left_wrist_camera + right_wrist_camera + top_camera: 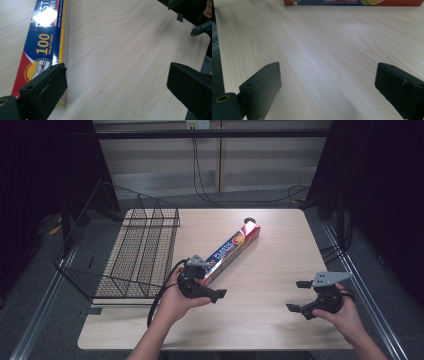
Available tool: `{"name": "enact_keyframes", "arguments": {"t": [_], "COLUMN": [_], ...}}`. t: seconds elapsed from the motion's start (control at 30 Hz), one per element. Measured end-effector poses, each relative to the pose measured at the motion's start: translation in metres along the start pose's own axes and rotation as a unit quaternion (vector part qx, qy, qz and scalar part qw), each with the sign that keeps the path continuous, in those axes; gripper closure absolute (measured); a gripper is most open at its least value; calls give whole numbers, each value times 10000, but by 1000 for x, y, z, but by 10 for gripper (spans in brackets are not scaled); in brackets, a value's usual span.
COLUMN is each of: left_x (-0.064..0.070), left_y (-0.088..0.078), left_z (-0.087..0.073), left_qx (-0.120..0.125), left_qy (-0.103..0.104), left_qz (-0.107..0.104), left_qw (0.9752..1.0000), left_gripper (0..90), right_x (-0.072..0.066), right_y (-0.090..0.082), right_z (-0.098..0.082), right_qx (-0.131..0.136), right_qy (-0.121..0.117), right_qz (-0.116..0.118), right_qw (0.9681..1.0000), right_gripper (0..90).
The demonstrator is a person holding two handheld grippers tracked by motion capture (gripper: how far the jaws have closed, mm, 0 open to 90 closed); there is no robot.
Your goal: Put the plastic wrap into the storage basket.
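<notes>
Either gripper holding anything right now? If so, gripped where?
Nothing is held. The left gripper is open beside the near end of the plastic wrap box, with only bare table between its jaws. The right gripper is open over the table.

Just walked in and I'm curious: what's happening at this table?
A person holds black tongs in each hand over a wooden table. The left tongs are open beside the near end of a long plastic wrap box, which lies flat and is not gripped. The right tongs are open over bare wood, well away from the box. A wire basket sits at the table's left side.
</notes>
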State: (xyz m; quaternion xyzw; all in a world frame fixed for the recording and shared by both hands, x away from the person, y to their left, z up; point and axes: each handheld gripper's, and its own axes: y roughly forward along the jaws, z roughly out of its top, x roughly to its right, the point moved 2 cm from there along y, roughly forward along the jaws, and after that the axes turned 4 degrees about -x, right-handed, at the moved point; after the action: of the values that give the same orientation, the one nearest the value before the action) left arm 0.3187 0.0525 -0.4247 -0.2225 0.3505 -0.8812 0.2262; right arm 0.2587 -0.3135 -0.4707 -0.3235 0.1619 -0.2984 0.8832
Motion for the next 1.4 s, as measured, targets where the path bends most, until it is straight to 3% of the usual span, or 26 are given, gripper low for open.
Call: {"name": "enact_keyframes", "arguments": {"t": [0.17, 0.8, 0.9, 1.07, 1.4], "left_x": [-7, -31, -34, -38, -48], "left_y": [6, 24, 27, 35, 52], "left_z": [14, 47, 53, 63, 75], "left_qx": [-164, -367, -474, -530, -544], "left_qy": [-9, -217, -149, -93, -223], "left_qz": [5, 162, 165, 266, 398], "left_qw": [9999, 9990, 9986, 9982, 9975], "left_gripper": [39, 46, 49, 53, 60], "right_x": [1, 1, 1, 1, 0], "right_y": [-1, 3, 3, 3, 4], "right_z": [0, 1, 1, 1, 2], "right_qx": [27, -7, -5, -4, -4], "right_qy": [11, -43, -50, -48, -62], "right_qz": [-3, 58, 88, 81, 109], "right_qw": [10000, 10000, 9999, 10000, 9999], "right_gripper": [67, 65, 66, 66, 63]}}
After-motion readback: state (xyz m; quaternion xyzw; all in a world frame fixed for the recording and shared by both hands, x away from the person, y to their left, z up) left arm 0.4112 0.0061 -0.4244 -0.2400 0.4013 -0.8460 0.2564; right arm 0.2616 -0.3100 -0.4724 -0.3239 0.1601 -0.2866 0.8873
